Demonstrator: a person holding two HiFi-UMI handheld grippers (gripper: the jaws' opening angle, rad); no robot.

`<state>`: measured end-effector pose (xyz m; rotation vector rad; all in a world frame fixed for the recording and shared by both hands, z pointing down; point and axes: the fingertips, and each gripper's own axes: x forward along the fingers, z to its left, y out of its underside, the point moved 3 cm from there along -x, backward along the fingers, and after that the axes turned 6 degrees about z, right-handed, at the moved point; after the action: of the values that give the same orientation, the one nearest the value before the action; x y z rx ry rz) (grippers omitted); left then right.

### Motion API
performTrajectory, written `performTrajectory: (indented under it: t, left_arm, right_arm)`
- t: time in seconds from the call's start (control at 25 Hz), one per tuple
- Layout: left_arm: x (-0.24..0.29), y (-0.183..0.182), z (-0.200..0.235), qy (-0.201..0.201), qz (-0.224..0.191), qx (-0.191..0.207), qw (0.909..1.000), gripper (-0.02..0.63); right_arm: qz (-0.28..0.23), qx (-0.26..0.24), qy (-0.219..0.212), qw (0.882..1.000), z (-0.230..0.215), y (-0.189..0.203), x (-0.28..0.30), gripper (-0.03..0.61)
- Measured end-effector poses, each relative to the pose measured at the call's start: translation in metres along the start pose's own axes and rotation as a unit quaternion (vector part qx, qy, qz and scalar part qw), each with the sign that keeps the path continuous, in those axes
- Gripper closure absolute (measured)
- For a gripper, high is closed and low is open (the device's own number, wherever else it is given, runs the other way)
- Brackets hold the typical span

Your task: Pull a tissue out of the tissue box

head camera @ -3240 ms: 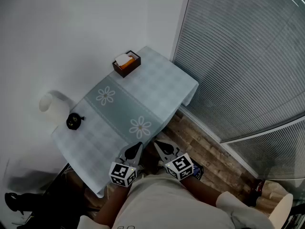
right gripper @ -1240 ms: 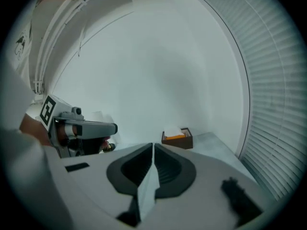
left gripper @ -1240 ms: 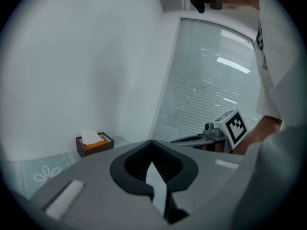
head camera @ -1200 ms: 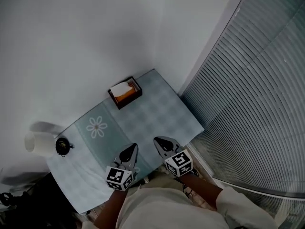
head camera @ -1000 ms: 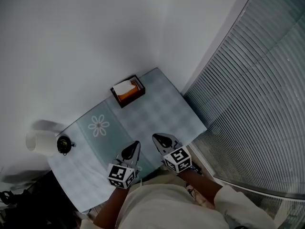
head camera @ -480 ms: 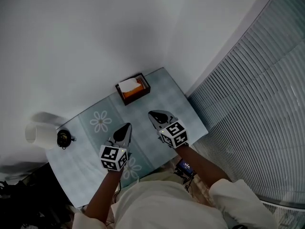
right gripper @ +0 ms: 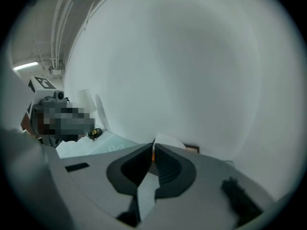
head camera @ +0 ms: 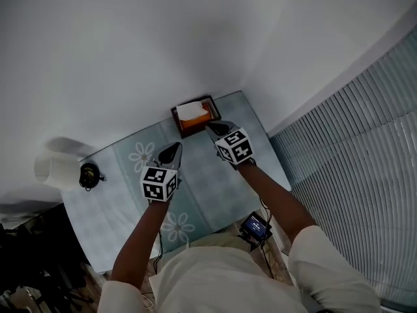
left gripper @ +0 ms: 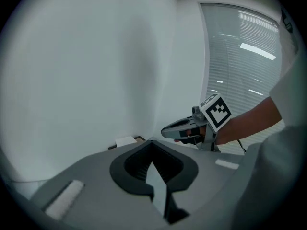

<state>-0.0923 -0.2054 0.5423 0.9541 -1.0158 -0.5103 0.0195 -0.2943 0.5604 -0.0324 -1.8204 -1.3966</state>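
Note:
The tissue box (head camera: 194,115) is a dark brown open box with a white tissue (head camera: 190,109) standing out of its top, at the table's far edge by the wall. My right gripper (head camera: 210,128) is shut and empty, its tip just short of the box's near right corner. In the right gripper view the tissue (right gripper: 168,140) shows right over the shut tips (right gripper: 153,150). My left gripper (head camera: 176,147) is shut and empty, over the cloth, short of the box and to its left. From the left gripper view the box (left gripper: 125,142) lies ahead and the right gripper (left gripper: 184,128) to its right.
The table (head camera: 124,204) wears a pale green checked cloth with flower prints. A white roll (head camera: 57,169) and a small black object (head camera: 89,173) stand at its left end. Window blinds (head camera: 365,149) run along the right. A small device with a lit screen (head camera: 254,225) hangs near the table's front.
Both grippers have travelled forward across the table toward the tissue box, the right one farther. Both stay shut and empty.

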Motion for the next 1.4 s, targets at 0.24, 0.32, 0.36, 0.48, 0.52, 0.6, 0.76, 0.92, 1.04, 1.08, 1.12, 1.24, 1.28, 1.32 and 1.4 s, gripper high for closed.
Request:
performTrajectory:
  t: [0.24,0.32,0.36,0.48,0.52,0.6,0.76,0.92,1.04,1.08,1.12,1.24,1.28,1.32,1.4]
  left_arm:
    - [0.084,-0.001,0.046,-0.022,0.047,-0.025,0.9984,0.607]
    - [0.108,-0.003,0.059,-0.032,0.054,-0.038,0.9973,0.606]
    - [0.117,-0.004,0.064,-0.034,0.055,-0.046,0.9968,0.606]
    - [0.134,-0.003,0.076,-0.04,0.067,-0.066,0.9948,0.606]
    - [0.137,-0.001,0.08,-0.045,0.076,-0.065,0.9939,0.607]
    - [0.14,0.003,0.087,-0.054,0.094,-0.061,0.9922,0.606]
    - [0.145,0.003,0.097,-0.067,0.105,-0.038,0.9915,0.606]
    - [0.147,0.001,0.102,-0.067,0.108,-0.033,0.9913,0.606]
    - [0.148,0.002,0.102,-0.066,0.112,-0.035,0.9909,0.606]
    - [0.148,0.003,0.101,-0.065,0.113,-0.036,0.9908,0.606]
    - [0.148,0.004,0.1,-0.064,0.114,-0.036,0.9908,0.606]
    - [0.148,0.005,0.1,-0.061,0.115,-0.037,0.9907,0.606]
    - [0.149,0.006,0.101,-0.061,0.116,-0.038,0.9906,0.606]
    - [0.149,0.007,0.102,-0.061,0.117,-0.039,0.9905,0.606]
    - [0.149,0.009,0.103,-0.058,0.118,-0.043,0.9904,0.606]
  right_arm:
    - [0.057,0.005,-0.001,0.998,-0.039,0.005,0.058,0.563]
    - [0.073,0.004,-0.002,0.997,-0.048,0.008,0.077,0.563]
    - [0.079,0.003,-0.002,0.997,-0.052,0.009,0.085,0.563]
    - [0.092,0.003,-0.009,0.996,-0.058,0.009,0.104,0.563]
    - [0.097,0.003,-0.012,0.995,-0.058,0.009,0.109,0.547]
    - [0.104,0.001,-0.014,0.994,-0.06,0.011,0.116,0.514]
    - [0.12,-0.009,-0.011,0.993,-0.068,0.016,0.13,0.451]
    - [0.147,-0.019,-0.02,0.989,-0.073,0.017,0.149,0.414]
    - [0.17,-0.02,-0.017,0.985,-0.076,0.018,0.158,0.394]
    - [0.176,-0.019,-0.017,0.984,-0.077,0.019,0.16,0.393]
    - [0.182,-0.02,-0.016,0.983,-0.078,0.02,0.162,0.394]
    - [0.192,-0.028,-0.019,0.981,-0.077,0.02,0.169,0.394]
    - [0.195,-0.028,-0.022,0.98,-0.075,0.02,0.171,0.394]
    - [0.197,-0.027,-0.024,0.98,-0.073,0.021,0.172,0.396]
    - [0.198,-0.029,-0.022,0.98,-0.072,0.022,0.175,0.431]
